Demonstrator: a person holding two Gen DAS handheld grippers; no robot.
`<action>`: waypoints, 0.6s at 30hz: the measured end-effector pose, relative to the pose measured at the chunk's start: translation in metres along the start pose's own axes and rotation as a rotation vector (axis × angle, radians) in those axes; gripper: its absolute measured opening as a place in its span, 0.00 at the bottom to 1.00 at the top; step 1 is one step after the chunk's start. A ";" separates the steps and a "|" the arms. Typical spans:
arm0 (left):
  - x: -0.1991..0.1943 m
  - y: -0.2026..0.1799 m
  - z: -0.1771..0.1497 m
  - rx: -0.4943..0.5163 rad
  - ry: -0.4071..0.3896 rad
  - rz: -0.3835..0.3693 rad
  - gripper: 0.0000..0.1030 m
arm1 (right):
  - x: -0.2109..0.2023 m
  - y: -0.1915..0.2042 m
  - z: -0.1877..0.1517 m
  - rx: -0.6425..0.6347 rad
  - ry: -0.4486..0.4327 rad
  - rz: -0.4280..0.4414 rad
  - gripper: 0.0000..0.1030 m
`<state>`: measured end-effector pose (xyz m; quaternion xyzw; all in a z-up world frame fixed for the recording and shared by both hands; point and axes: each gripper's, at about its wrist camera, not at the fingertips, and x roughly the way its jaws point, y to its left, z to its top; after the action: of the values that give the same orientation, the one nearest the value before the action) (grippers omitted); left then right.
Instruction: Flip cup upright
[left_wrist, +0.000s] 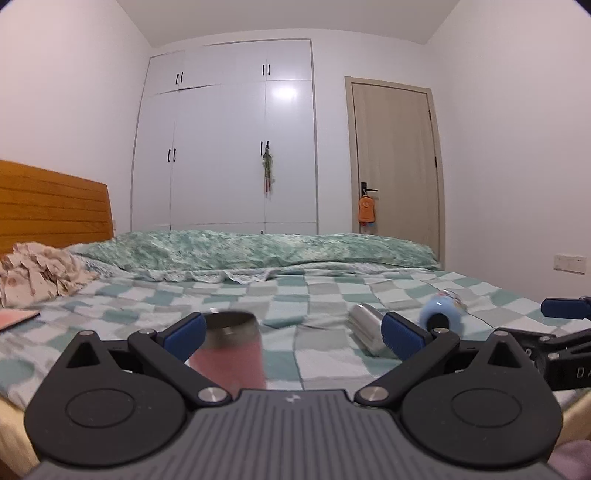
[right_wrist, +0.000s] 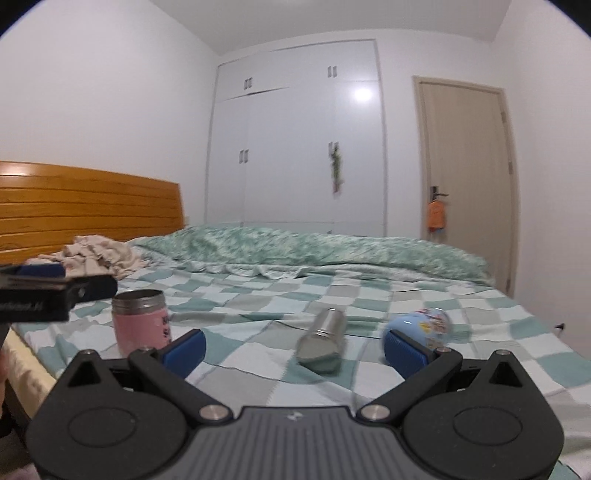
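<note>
A pink cup with a steel rim (left_wrist: 231, 350) stands upright on the checkered bed, just inside my open left gripper (left_wrist: 293, 338), close to its left finger and free of both pads. It also shows in the right wrist view (right_wrist: 142, 319). A silver steel cup (right_wrist: 323, 345) lies on its side mid-bed, ahead of my open, empty right gripper (right_wrist: 293, 349); it also shows in the left wrist view (left_wrist: 365, 332). A light blue cup with cartoon print (right_wrist: 424, 326) lies on its side, partly behind the right finger, and shows in the left wrist view (left_wrist: 443, 314).
A green quilt (left_wrist: 258, 249) is bunched along the far side of the bed. Crumpled beige cloth (left_wrist: 37, 273) lies by the wooden headboard (left_wrist: 51, 206). A pink flat item (left_wrist: 14, 317) sits at the left. Wardrobe (left_wrist: 229, 140) and door (left_wrist: 395, 158) stand behind.
</note>
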<state>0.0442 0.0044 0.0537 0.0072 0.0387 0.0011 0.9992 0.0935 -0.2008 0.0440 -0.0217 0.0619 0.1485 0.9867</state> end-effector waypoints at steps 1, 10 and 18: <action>-0.003 -0.001 -0.005 -0.009 -0.004 -0.007 1.00 | -0.006 -0.003 -0.005 -0.002 -0.001 -0.011 1.00; -0.013 -0.010 -0.041 -0.009 -0.015 0.012 1.00 | -0.036 -0.016 -0.045 -0.023 -0.007 -0.104 1.00; -0.019 -0.011 -0.057 -0.001 -0.029 0.051 1.00 | -0.049 -0.014 -0.052 -0.023 -0.064 -0.132 1.00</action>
<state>0.0208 -0.0062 -0.0019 0.0076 0.0239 0.0264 0.9993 0.0454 -0.2319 -0.0010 -0.0324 0.0270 0.0845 0.9955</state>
